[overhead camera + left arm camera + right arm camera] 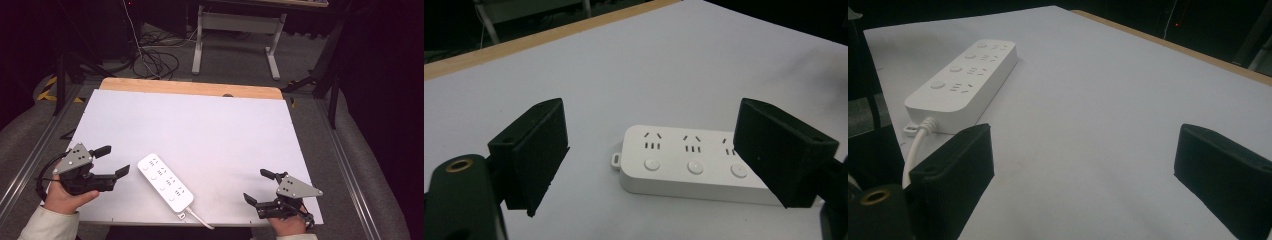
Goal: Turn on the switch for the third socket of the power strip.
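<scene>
So nothing looks begun, by my reckoning: the left gripper (111,161) and right gripper (258,186) sit at the near corners of the white worktop (210,120), jaws spread wide and empty. Between them, by the near edge, lies the white power strip (165,183), untouched. Its cord (200,218) runs off the edge, the plug unseen. Beyond is dim floor with cables, hard to read.

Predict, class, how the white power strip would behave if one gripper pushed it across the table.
The power strip is a flat, rigid-looking block, so it would probably slide rather than roll or tip. Its smooth casing on the smooth white table suggests little grip. Its cord, trailing off the near edge, may drag and turn it.
</scene>
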The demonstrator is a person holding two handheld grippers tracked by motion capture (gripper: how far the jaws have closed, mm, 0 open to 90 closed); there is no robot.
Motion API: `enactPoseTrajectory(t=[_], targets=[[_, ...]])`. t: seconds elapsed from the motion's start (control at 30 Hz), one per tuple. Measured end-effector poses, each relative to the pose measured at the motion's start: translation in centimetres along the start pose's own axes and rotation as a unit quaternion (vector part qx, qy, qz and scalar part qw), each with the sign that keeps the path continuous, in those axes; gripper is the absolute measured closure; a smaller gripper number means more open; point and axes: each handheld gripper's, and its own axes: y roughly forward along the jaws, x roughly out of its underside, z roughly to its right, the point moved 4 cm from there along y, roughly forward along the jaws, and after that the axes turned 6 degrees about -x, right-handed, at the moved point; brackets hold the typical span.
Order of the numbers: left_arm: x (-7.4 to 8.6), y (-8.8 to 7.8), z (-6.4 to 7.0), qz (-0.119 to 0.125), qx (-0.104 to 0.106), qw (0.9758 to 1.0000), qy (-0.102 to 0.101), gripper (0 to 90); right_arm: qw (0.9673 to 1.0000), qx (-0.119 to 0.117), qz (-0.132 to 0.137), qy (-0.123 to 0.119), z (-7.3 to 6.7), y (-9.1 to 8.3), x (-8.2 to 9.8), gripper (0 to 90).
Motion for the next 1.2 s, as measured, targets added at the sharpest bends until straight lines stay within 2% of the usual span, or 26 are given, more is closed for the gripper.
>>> enactPoseTrajectory(t=[0.13,0.33,0.47,0.6,0.7,0.83,1.0,1.1,1.2], targets=[[1.2,-0.2,-0.4,0.003,-0.003,0.9999,0.013,13.9,1.0000,0.000,0.000,0.001,0.0,0.0,0.0,9.4],[3.3,-0.4,-0.9,-0.004,-0.005,0.9998,0.021,14.0,1.0000,0.000,0.000,0.002,0.0,0.1,0.0,9.3],[4.5,-0.5,-0.9,-0.002,-0.003,0.9999,0.016,13.9,1.0000,0.000,0.000,0.001,0.0,0.1,0.0,9.3],[5.8,-0.3,-1.1,-0.003,-0.008,1.0000,-0.001,13.8,1.0000,0.000,0.000,0.001,0.0,0.1,0.0,9.2],[6.6,-0.2,-1.2,-0.018,-0.014,0.9996,0.018,13.7,1.0000,0.000,0.000,0.000,0.0,0.1,0.0,9.2],[7.3,-0.1,-1.2,-0.035,-0.019,0.9986,0.033,13.4,1.0000,-0.001,-0.002,0.004,0.0,0.1,0.1,9.2],[8.0,-0.1,-1.2,-0.042,-0.008,0.9991,0.010,13.4,1.0000,-0.001,-0.003,0.003,0.1,0.2,0.1,9.1],[8.1,-0.4,-1.4,-0.034,0.003,0.9993,-0.015,13.4,0.9999,-0.002,-0.008,0.007,0.1,0.2,0.2,9.0],[8.0,-0.6,-1.6,-0.027,-0.004,0.9994,-0.021,13.4,0.9999,-0.005,-0.010,0.007,0.1,0.3,0.3,9.0]])
